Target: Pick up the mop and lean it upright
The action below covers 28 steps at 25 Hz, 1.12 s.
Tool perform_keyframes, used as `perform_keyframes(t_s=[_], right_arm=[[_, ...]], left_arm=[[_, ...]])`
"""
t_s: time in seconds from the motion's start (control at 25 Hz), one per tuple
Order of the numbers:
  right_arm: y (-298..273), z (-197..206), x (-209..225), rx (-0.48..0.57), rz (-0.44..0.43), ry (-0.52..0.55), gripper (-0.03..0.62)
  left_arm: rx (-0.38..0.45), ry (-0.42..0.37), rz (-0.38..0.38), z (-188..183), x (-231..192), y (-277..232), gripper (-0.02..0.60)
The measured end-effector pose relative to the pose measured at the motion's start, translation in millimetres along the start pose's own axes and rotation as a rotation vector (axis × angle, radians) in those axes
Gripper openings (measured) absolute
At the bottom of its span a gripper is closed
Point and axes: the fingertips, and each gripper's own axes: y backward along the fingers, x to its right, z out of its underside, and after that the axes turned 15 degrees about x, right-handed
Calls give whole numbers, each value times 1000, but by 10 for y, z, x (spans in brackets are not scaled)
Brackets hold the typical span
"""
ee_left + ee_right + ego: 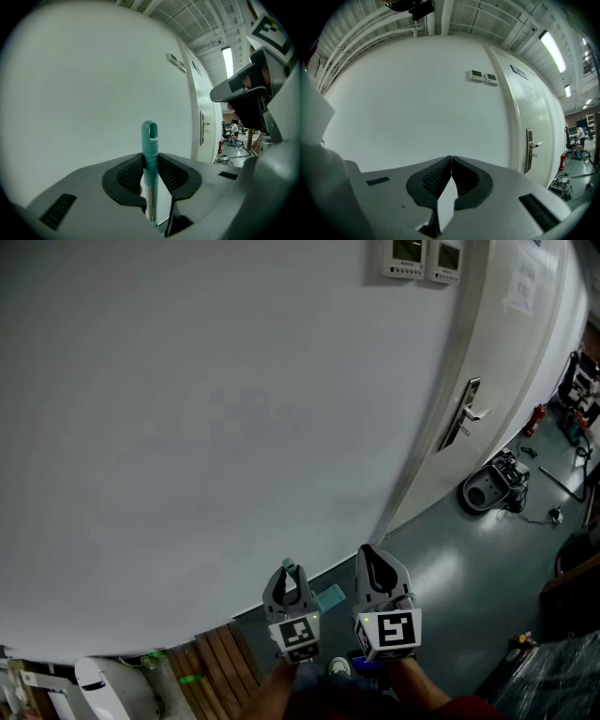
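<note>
No brand or legible word shows anywhere. The two wall control panels [422,259] at the top of the head view have small displays, but their figures are too small to read. A paper notice on the door [523,282] at the upper right is also unreadable. The cubes on both grippers bear only black-and-white square markers.

The left gripper [288,576] is at the lower centre of the head view. Its jaws are partly closed and press from both sides on the teal end of the mop handle [149,140]. The handle stands upright in front of the white wall [187,427], its hanging hole clear above the pads. Below the teal grip a short run of bare metal shaft shows, then the gripper's body cuts it off. The mop's head is hidden. Whether a teal patch [329,597] at the foot of the wall belongs to the mop cannot be told, nor whether the handle touches the wall.

The right gripper [451,161], just right of the left one, has its jaws pressed together with nothing between them.

The person's forearms are cut off by the lower edge.
</note>
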Motion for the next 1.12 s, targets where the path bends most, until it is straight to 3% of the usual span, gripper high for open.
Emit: perform_keyframes(t_s=[0.36,0.72,1.12], right_arm=[[-10,-56,14,13,1,-1,17],[-10,-147,-21,36,-1,-5,17],[-21,-222,-91,60,-14,2,17]], left_arm=[[57,-5,9,-331,-17,97,109],[189,27,47,-1232,-69,140,107],[216,44,36,-1646,-257,244,107]])
